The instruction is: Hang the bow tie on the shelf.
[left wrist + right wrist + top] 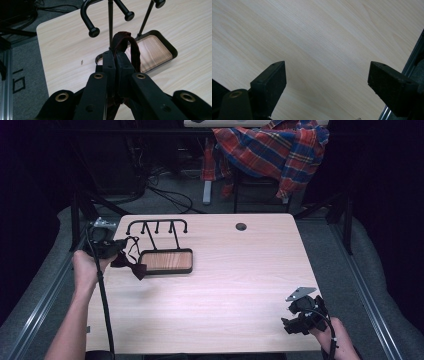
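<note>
A dark red bow tie (135,268) hangs from my left gripper (118,248) at the table's left edge. In the left gripper view the jaws of the left gripper (116,57) are shut on the tie's dark red strap (125,40), which loops up above the tips. Just beyond stands a black hook rack (157,226) on a wood-lined tray base (166,261); its nearest hook knob (94,32) is a little ahead and to the left of the strap. My right gripper (291,325) rests near the front right corner, open, with bare tabletop between its fingers (270,80).
The light wooden table (235,270) has a round cable hole (241,226) near its far edge. A plaid shirt (272,147) is draped over a chair behind the table. Cables lie on the floor at the back. Metal rails run along both sides.
</note>
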